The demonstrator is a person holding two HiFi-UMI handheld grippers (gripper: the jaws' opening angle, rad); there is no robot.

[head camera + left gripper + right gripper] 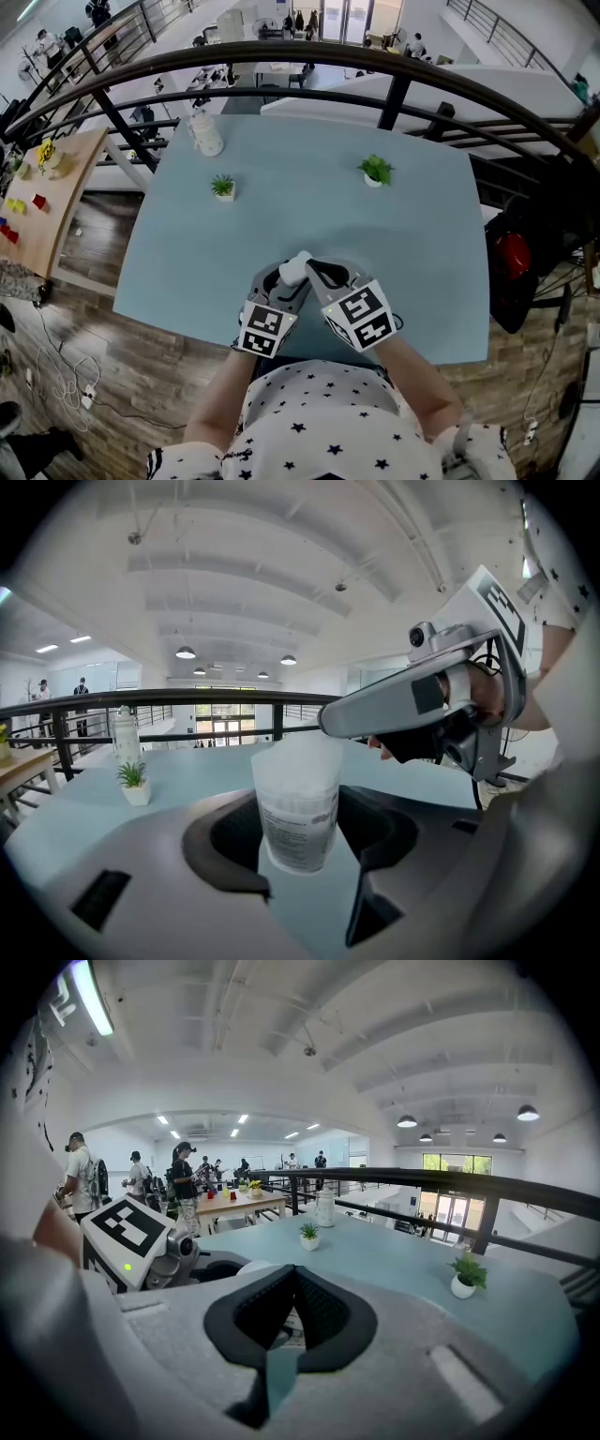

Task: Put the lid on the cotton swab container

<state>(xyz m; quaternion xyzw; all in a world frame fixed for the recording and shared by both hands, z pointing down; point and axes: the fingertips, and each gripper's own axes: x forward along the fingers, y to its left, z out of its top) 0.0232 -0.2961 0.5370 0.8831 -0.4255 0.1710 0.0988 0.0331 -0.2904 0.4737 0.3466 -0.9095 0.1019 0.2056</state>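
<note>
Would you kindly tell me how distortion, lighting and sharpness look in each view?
Head view: strong fisheye bows the railing; even daylight. Left gripper view: dark rounded corners, cotton swab container fairly sharp, its label print too small to read. Right gripper view: ceiling tube light glares at upper left.

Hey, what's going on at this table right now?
A person holds a gripper in each hand over a pale blue table. The left gripper grips a translucent cotton swab container by its sides. The right gripper, jaws together, reaches in at the container's top. Whether the lid is seated cannot be made out.
</note>
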